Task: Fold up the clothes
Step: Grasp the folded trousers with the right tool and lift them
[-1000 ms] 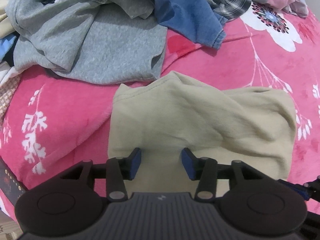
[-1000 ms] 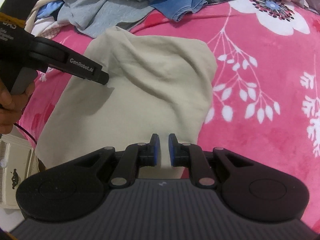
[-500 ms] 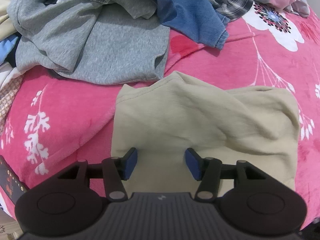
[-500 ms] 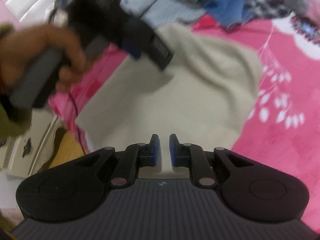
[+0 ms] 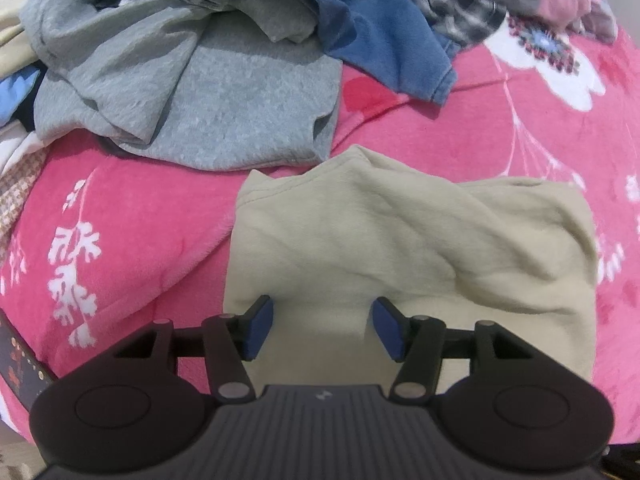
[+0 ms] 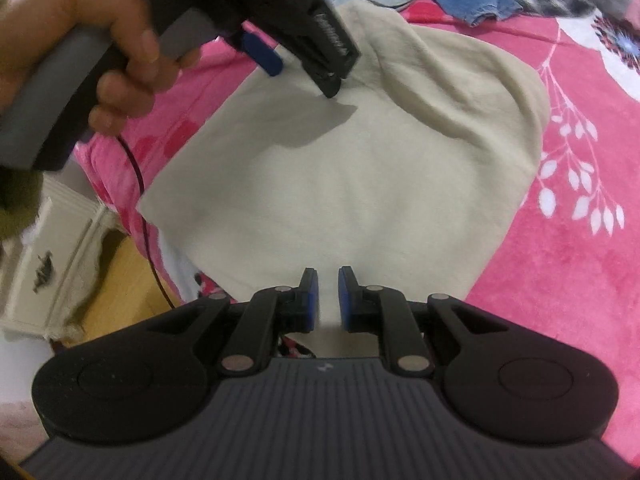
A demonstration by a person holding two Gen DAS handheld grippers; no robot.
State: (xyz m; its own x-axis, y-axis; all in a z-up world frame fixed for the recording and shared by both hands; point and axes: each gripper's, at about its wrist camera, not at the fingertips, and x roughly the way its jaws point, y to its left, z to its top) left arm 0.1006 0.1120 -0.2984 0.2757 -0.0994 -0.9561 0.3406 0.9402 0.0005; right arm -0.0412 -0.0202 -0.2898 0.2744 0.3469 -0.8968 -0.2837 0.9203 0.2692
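Note:
A beige garment (image 5: pixel 400 248) lies folded and rumpled on the pink floral blanket (image 5: pixel 140 240). My left gripper (image 5: pixel 320 328) hovers over its near left part, jaws open, nothing between the pads. The right wrist view shows the same garment (image 6: pixel 360 180) with the left gripper (image 6: pixel 300 76) above its far left side, held by a person's hand (image 6: pixel 112 52). My right gripper (image 6: pixel 326 300) sits at the garment's near edge. Its pads are almost together and beige cloth fills the slim gap.
A pile of clothes lies at the back: a grey tee (image 5: pixel 220 100), a blue garment (image 5: pixel 380 40) and a plaid shirt (image 5: pixel 460 20). Left of the bed are white furniture (image 6: pixel 52 264), a wooden floor (image 6: pixel 120 280) and a thin cable (image 6: pixel 136 168).
The left jaws have spread a little wider. The right wrist view has swung, so the left gripper and its hand now loom large at the top left. The garment keeps its shape.

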